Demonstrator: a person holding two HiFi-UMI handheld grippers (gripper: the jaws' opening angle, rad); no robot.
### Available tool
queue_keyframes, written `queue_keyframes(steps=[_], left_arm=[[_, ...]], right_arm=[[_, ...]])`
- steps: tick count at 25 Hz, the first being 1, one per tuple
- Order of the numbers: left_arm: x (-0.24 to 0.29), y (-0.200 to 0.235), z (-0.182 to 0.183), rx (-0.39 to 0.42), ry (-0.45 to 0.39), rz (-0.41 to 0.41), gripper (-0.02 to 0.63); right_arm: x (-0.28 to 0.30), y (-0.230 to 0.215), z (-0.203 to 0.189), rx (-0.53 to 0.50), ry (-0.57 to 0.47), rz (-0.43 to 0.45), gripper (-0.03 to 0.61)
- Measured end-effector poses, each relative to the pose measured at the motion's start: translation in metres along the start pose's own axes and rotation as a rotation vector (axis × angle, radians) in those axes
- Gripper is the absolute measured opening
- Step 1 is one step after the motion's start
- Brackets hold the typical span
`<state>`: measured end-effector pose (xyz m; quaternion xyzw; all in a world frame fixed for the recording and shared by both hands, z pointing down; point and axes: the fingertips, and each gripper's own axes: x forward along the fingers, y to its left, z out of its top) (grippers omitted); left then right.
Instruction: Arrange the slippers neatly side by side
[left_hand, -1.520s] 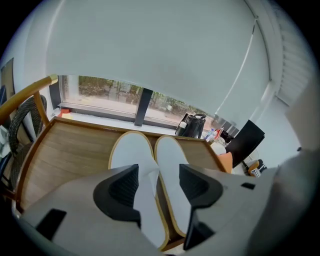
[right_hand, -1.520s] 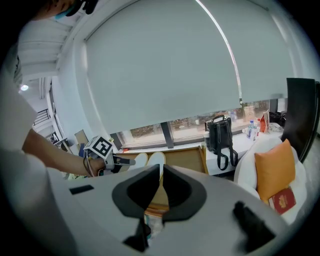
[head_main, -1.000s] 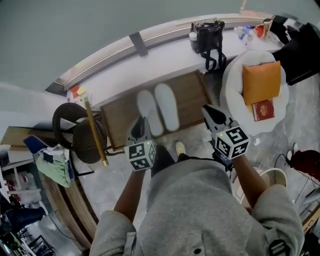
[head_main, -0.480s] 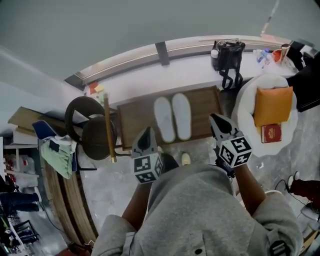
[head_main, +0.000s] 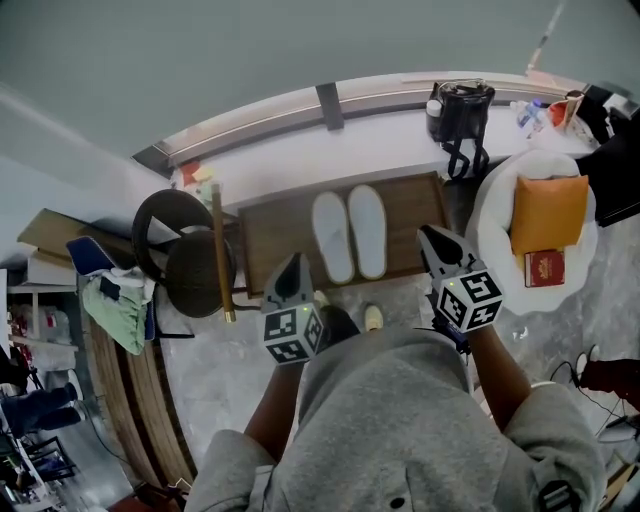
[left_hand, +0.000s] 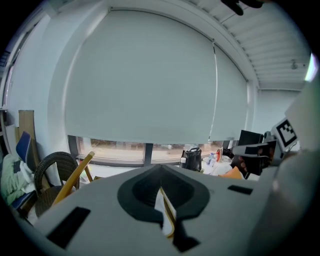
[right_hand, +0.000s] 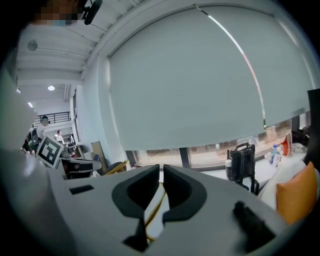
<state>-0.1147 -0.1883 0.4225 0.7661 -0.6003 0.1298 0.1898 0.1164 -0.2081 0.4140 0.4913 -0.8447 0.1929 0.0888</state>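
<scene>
Just closed tight on nothing at the left gripper (head_main: 293, 266), nearly shut and empty at the right gripper (head_main: 433, 240), both held back from the slippers (head_main: 332, 238) lying side by side on the wooden board (head_main: 268, 236) ahead between them, so arranging looks finished

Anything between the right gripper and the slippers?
Only bare wooden board, seen in the head view; the right gripper is apart from the slippers.

Black bag (head_main: 459, 105), orange cushion (head_main: 549, 212), wicker chair (head_main: 185, 255)
</scene>
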Motion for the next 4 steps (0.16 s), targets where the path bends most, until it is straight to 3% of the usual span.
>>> queue_keyframes(steps=[4], left_arm=[[0.0,0.0019,-0.0007,-0.021,0.004,-0.008,0.015]], right_arm=[[-0.0002,0.0013,-0.0007,0.006,-0.001,-0.004,0.038]])
